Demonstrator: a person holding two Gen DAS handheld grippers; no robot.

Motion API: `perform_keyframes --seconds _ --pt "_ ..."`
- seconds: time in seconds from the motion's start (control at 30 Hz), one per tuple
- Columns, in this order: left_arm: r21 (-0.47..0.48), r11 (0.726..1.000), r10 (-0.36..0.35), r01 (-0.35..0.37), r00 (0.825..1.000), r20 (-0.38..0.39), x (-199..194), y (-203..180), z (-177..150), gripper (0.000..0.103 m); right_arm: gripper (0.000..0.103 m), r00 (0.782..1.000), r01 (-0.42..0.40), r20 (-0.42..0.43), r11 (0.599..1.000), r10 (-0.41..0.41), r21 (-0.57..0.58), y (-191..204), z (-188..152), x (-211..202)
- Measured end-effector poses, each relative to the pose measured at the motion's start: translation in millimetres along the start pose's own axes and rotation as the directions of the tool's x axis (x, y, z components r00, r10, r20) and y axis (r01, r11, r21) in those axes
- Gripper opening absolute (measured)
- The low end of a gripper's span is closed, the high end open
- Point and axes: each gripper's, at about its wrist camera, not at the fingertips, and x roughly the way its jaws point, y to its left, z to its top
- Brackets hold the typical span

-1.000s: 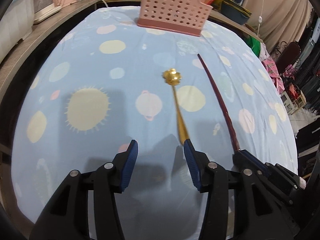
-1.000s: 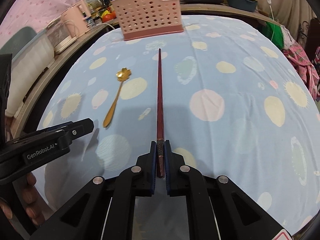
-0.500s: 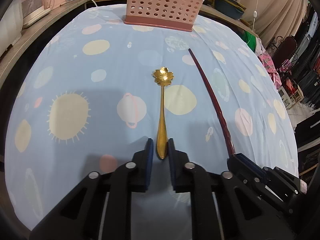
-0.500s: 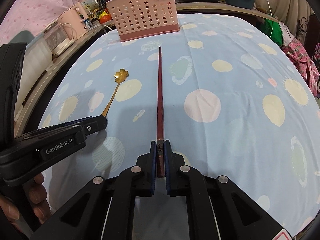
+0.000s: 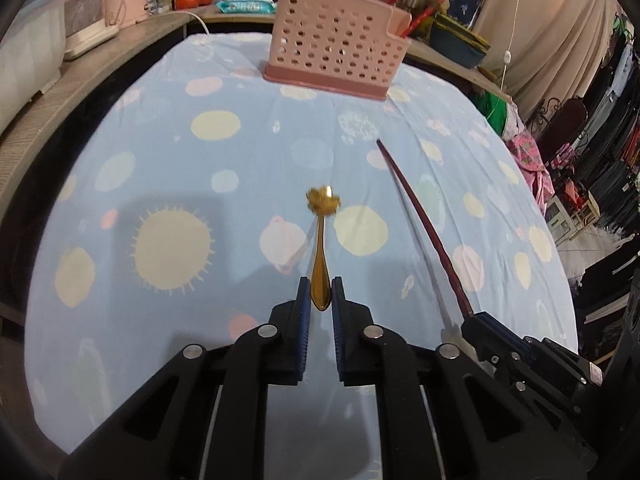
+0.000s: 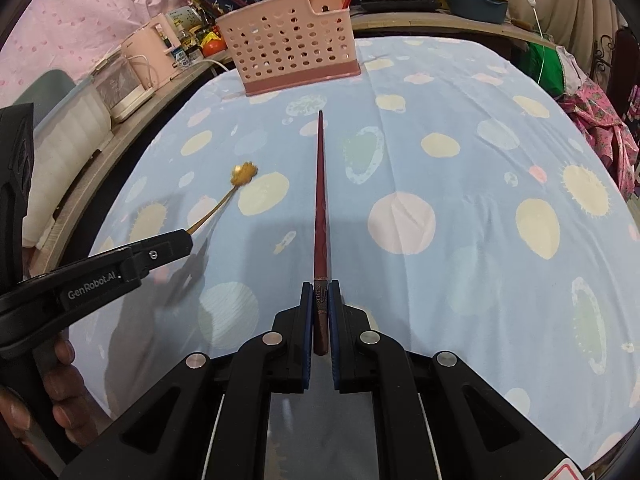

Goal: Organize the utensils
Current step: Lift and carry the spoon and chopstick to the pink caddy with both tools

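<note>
Both tongs are gripping now, your left tongs (image 5: 321, 305) pinching the gold spoon (image 5: 321, 240) and your right tongs (image 6: 321, 307) the chopsticks (image 6: 320, 200) above the table (image 6: 480, 160), so you are needing to carry both forward into the pink caddy (image 6: 288, 52).

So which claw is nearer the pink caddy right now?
Hard to separate; probably neither. The left claw, shut on the gold spoon, and the right claw, shut on the chopsticks, sit roughly level, both well short of the pink caddy.

L hand-held gripper (image 5: 320, 304) pads clamped, R hand-held gripper (image 6: 321, 312) clamped too, both side by side, pointing fwd
</note>
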Motion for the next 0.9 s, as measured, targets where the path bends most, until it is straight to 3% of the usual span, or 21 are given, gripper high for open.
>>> perform_keyframes --seconds 0.17,0.27,0.37,0.67,0.9 --pt "-0.007 1.000 0.009 -0.009 0.998 0.062 -21.4 4.0 13.8 0.009 0.007 0.998 -0.010 0.062 1.000 0.010 0.010 -1.4 12.7 -22.5" --pt "-0.006 1.000 0.010 -0.009 0.996 0.084 -29.7 6.0 22.0 0.001 0.007 0.995 -0.020 0.096 1.000 0.018 0.019 -2.5 22.2 -34.8" --pt "-0.007 1.000 0.012 -0.011 0.995 0.101 -34.0 8.4 29.0 0.001 0.007 0.990 -0.035 0.139 0.999 0.030 0.032 -3.3 34.7 -49.1" --pt "0.000 1.000 0.020 -0.020 0.990 0.143 -51.4 12.7 53.3 0.001 0.007 0.959 -0.085 0.275 0.995 0.069 0.047 -4.1 84.3 -86.3" --pt "0.038 0.999 0.023 -0.031 0.980 0.195 -65.8 8.8 83.1 0.001 0.007 0.939 -0.107 0.334 0.993 0.085 0.048 -5.2 121.4 -96.5"
